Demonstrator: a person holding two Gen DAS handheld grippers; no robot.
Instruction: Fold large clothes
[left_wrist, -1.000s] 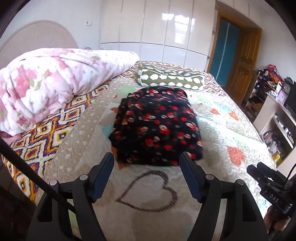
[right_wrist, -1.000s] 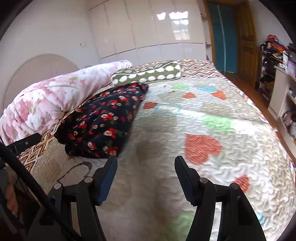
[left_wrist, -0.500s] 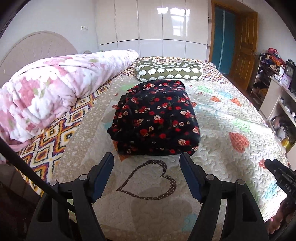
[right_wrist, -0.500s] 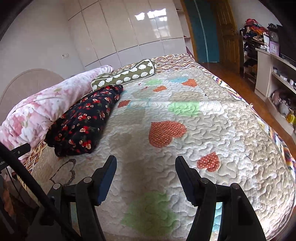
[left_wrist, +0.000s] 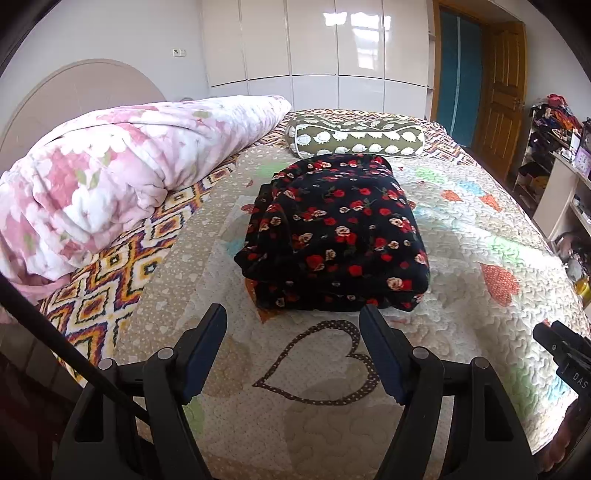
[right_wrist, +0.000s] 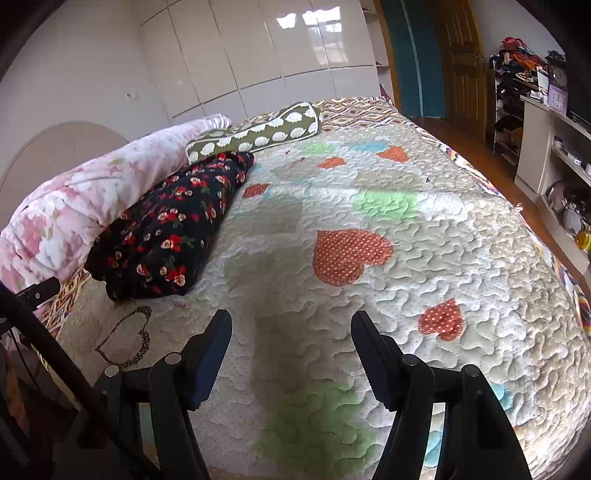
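The folded garment (left_wrist: 334, 236), black with red and cream roses, lay on the quilt (left_wrist: 461, 236) toward the head side of the bed, its near edge just beyond a dotted heart outline (left_wrist: 317, 363) stitched into the cover. A rolled pink floral duvet (left_wrist: 122, 170) ran along its left, and a green pillow (left_wrist: 354, 140) with white shapes lay just behind it. The left gripper (left_wrist: 291, 325) hovered over the heart outline with its jaws wide apart and nothing between them, short of the garment's edge. From the right wrist view the garment (right_wrist: 173, 229) sat off to the left, beside the duvet (right_wrist: 92, 199), well away from the right gripper (right_wrist: 291, 328), which also stood wide and empty above bare quilt (right_wrist: 424, 236), near an orange heart patch (right_wrist: 347, 254). Shelves (right_wrist: 554, 147) stood at the far right.
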